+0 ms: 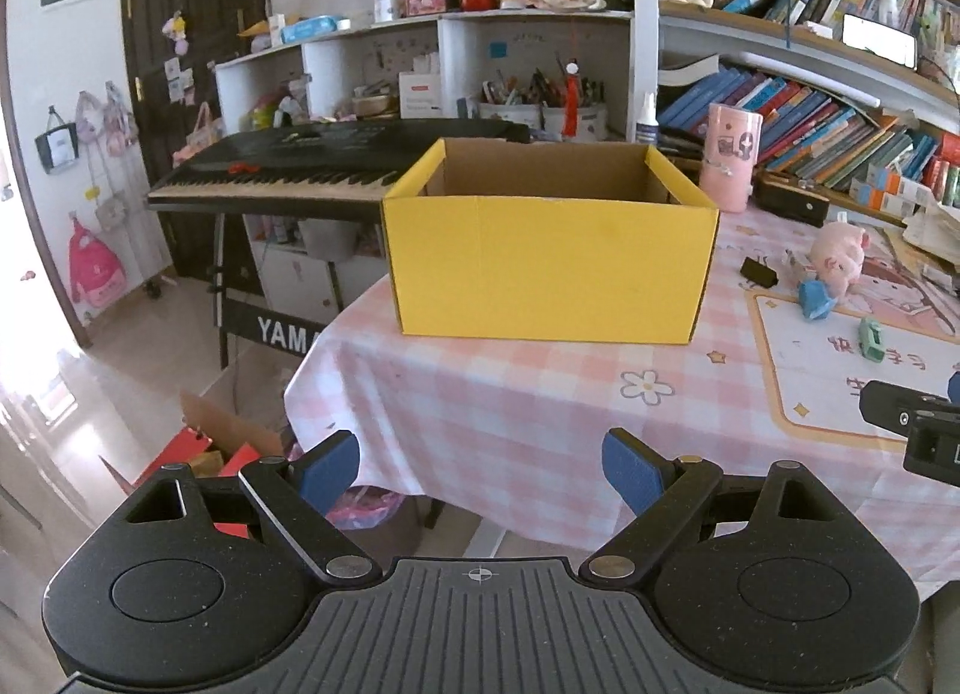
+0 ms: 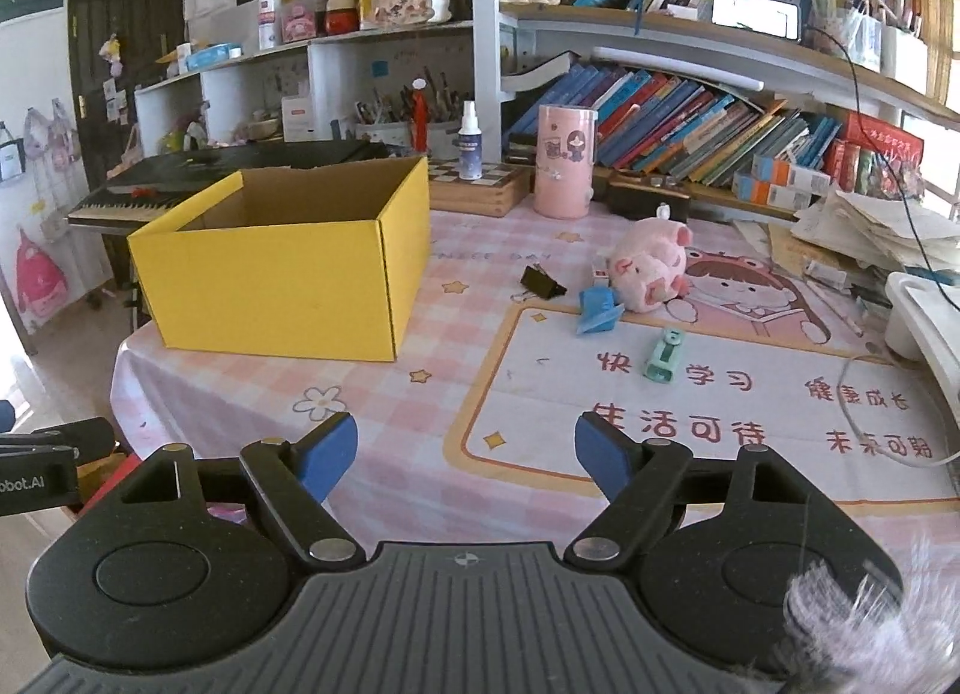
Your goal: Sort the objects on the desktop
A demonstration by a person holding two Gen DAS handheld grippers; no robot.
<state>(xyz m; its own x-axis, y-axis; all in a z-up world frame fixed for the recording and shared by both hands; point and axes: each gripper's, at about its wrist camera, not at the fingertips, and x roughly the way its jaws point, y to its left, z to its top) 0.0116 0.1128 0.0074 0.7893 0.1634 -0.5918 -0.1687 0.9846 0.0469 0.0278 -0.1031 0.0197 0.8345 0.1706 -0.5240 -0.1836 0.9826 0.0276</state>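
The yellow cardboard box (image 2: pixel 282 262) stands open-topped at the table's left end, light, stiff and likely to slide if nudged. To its right lie a black binder clip (image 2: pixel 542 281), hard and springy, best pinched across its body; a blue folded-paper piece (image 2: pixel 597 310), crushable; a soft pink plush pig (image 2: pixel 651 265), squeezable anywhere; and a mint correction-tape dispenser (image 2: pixel 663 356), smooth, gripped across its narrow sides. The left gripper (image 1: pixel 480 469) and right gripper (image 2: pixel 465 454) hover wide and empty.
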